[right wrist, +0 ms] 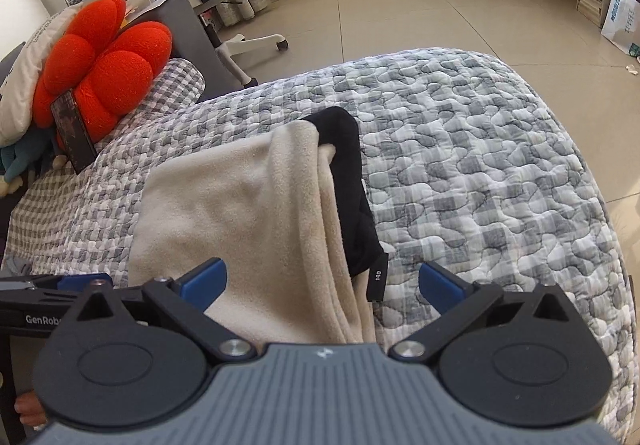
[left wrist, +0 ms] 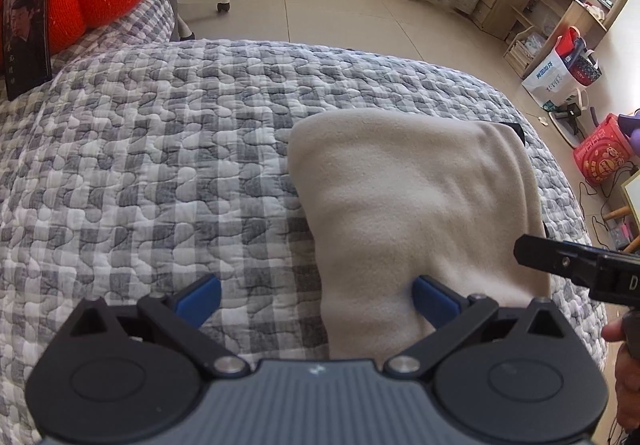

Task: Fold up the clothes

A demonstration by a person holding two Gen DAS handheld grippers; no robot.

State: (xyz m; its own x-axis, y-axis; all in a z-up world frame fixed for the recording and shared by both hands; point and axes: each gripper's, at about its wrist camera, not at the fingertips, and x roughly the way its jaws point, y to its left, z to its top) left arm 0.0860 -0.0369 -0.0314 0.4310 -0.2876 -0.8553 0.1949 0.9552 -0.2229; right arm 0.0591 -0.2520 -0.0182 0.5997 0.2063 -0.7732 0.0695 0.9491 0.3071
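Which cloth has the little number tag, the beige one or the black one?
The black cloth. Its tag reads 140; the beige fleece beside it shows none.

Quilted bedspread (left wrist: 160, 165): grey and white check, stitched over in a pebble pattern. Folded garment (left wrist: 420, 205) on it: plain beige fleece, with black lining (right wrist: 352, 181) showing along its right edge and a black tag (right wrist: 377, 277) printed in white. Far left, a cushion (right wrist: 104, 73) in bright red-orange, knit texture. Both grippers, left gripper (left wrist: 316, 297) and right gripper (right wrist: 322, 281): black arms, blue finger pads (right wrist: 204, 281), ribbed grey body. Floor (left wrist: 340, 5): pale beige tile. Far right, a red bag (left wrist: 600, 157) with yellow print.
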